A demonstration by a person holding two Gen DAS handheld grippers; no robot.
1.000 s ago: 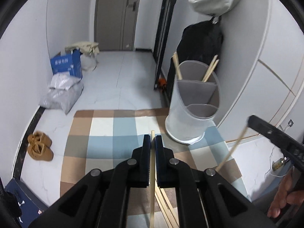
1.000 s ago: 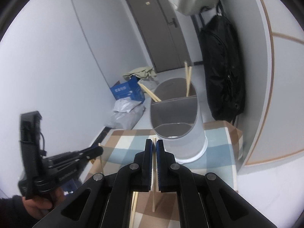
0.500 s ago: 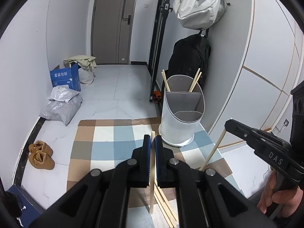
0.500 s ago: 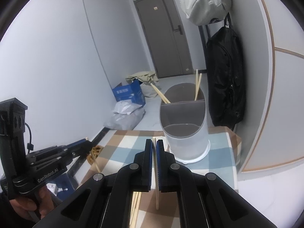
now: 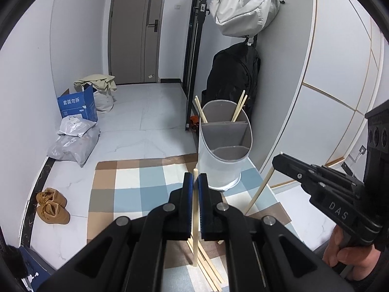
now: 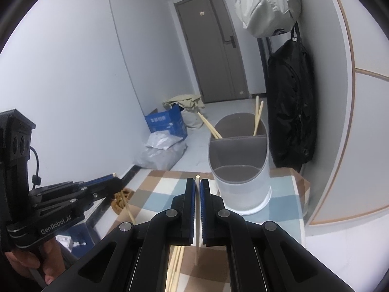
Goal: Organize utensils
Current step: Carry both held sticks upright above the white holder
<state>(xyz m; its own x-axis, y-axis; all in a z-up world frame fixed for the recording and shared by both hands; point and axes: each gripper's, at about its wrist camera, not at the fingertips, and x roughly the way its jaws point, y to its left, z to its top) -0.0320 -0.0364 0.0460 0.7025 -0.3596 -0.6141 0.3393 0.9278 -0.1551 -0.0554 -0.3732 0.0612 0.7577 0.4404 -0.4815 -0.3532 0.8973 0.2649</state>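
My left gripper (image 5: 195,177) is shut on a wooden chopstick (image 5: 194,238) that hangs down over the checked mat (image 5: 136,185). Just ahead and to its right stands the white utensil holder (image 5: 218,168) with grey dividers. Chopsticks (image 5: 239,105) lean in its far compartment; the two nearer compartments look empty. Loose chopsticks (image 5: 209,270) lie on the mat below. My right gripper (image 6: 197,182) is shut on another chopstick (image 6: 197,250), short of the holder (image 6: 240,189). Each view shows the other gripper from the side, the right gripper (image 5: 279,159) and the left gripper (image 6: 115,178).
A black bag (image 5: 233,77) and a pale bag (image 5: 243,7) hang on the wall behind the holder. A blue box (image 5: 77,104), plastic sacks (image 5: 73,141) and brown shoes (image 5: 52,205) lie on the floor to the left. A closed door (image 5: 133,29) is at the back.
Both views have tipped upward, so the holder sits lower and looks smaller. The right gripper has come further into the left wrist view. Each gripper still pinches its chopstick.
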